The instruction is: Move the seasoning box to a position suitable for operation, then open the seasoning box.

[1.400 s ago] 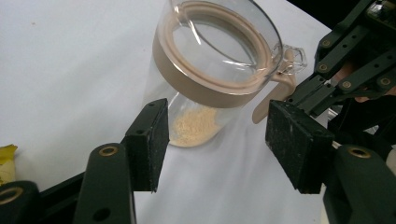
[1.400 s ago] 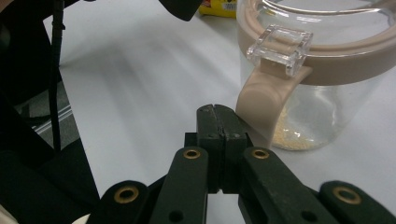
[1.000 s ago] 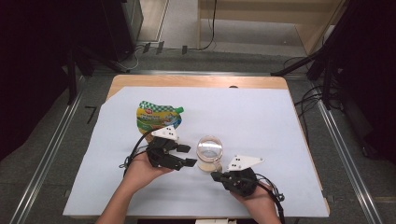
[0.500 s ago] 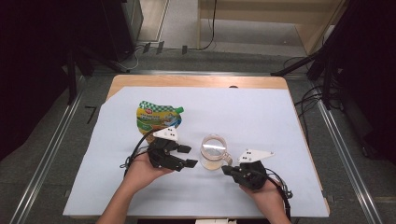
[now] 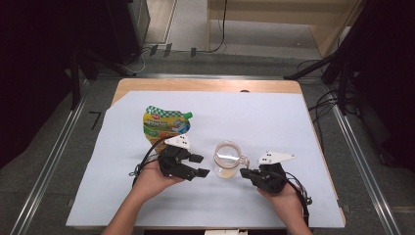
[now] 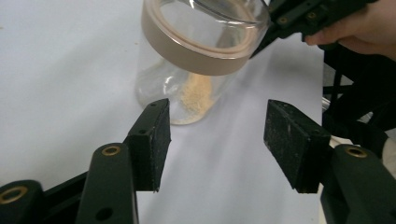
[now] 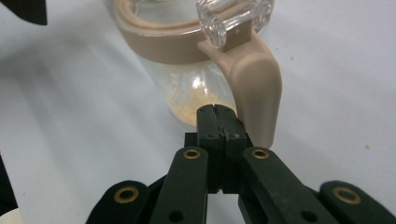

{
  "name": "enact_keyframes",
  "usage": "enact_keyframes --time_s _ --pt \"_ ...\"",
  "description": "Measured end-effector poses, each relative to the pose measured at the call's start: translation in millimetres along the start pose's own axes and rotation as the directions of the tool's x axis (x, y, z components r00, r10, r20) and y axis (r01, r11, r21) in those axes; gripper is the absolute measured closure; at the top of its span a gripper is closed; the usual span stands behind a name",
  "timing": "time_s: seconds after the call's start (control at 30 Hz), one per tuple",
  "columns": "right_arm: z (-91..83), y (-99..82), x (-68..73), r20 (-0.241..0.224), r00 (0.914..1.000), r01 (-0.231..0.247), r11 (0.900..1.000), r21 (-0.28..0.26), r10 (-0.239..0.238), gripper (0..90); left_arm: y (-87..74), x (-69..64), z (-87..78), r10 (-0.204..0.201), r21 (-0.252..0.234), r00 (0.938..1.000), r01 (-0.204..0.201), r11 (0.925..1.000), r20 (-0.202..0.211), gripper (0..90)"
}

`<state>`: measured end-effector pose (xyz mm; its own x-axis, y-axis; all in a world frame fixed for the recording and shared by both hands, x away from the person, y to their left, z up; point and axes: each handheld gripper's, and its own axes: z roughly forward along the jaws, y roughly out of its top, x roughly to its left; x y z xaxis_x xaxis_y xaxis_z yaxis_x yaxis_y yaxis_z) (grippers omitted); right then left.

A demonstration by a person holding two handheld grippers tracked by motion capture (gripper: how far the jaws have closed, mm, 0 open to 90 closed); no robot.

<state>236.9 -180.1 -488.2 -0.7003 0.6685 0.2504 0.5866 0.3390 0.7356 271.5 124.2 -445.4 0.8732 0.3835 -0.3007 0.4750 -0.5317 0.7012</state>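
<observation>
A clear glass jar (image 5: 226, 159) with a beige rim and a beige handle (image 7: 254, 74) stands on the white sheet, a little tan powder at its bottom (image 6: 196, 93). My left gripper (image 5: 202, 165) is just left of the jar and open. Its jaws have just narrowed a little and hold nothing, and the jar stands beyond them in the left gripper view (image 6: 217, 140). My right gripper (image 5: 243, 172) is shut and empty. Its tips (image 7: 215, 114) lie at the foot of the handle; I cannot tell whether they touch it.
A green and yellow spout pouch (image 5: 164, 125) lies flat behind the left hand. The white sheet (image 5: 274, 122) covers most of the wooden table, whose edge (image 5: 205, 84) shows at the back. Cables trail from both grippers toward the front edge.
The right hand has slid to the right along the front of the jar. The jar now sits slightly further right. The left hand has stayed in place.
</observation>
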Motion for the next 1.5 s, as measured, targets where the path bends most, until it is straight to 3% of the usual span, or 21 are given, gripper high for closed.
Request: enact_keyframes --time_s 0.17,0.4,0.6,0.7,0.77,0.9,1.03,1.17,1.5 --pt "-0.7 4.4 -10.6 -0.016 0.9997 0.017 0.9998 0.013 -0.017 90.0 4.3 3.3 3.0 -0.007 -0.019 1.0000 0.007 0.9998 -0.004 40.5" --pt "0.5 12.3 -29.7 -0.036 0.9993 -0.004 0.9998 0.020 0.005 90.0 17.8 7.5 5.8 0.008 -0.008 1.0000 -0.008 0.9999 0.003 38.7" --pt "4.4 17.0 -45.1 -0.038 0.9979 0.054 0.9985 0.013 -0.053 90.0 35.7 15.8 12.9 0.037 -0.021 0.9991 -0.037 0.9991 0.021 29.8" --pt "8.2 17.1 -49.7 -0.037 0.9988 0.032 0.9992 0.024 -0.031 90.0 42.2 18.5 17.9 0.046 -0.027 0.9983 -0.045 0.9986 0.035 27.5" --pt "7.4 17.9 -50.3 -0.043 0.9987 0.028 0.9994 0.022 -0.027 90.0 45.5 18.1 21.9 0.051 -0.006 0.9981 -0.051 0.9987 0.034 25.1" --pt "-5.0 18.4 -49.4 -0.040 0.9989 0.023 0.9997 0.007 -0.023 90.0 49.0 21.1 28.5 0.057 0.009 0.9971 -0.057 0.9983 0.051 24.3" --pt "-16.9 14.0 -51.7 -0.002 0.9998 0.022 0.9998 0.002 -0.022 90.0 50.2 24.8 35.3 0.057 0.021 0.9972 -0.058 0.9981 0.048 20.0" --pt "-13.8 12.8 -56.8 0.015 0.9997 -0.020 0.9998 0.007 0.020 90.0 50.0 21.7 39.0 0.091 0.009 0.9959 -0.091 0.9958 0.001 13.6" --pt "-8.4 8.7 -60.3 0.017 0.9975 -0.068 0.9977 -0.006 0.068 90.0 49.1 16.2 57.5 0.102 0.009 0.9945 -0.102 0.9947 0.022 13.7"
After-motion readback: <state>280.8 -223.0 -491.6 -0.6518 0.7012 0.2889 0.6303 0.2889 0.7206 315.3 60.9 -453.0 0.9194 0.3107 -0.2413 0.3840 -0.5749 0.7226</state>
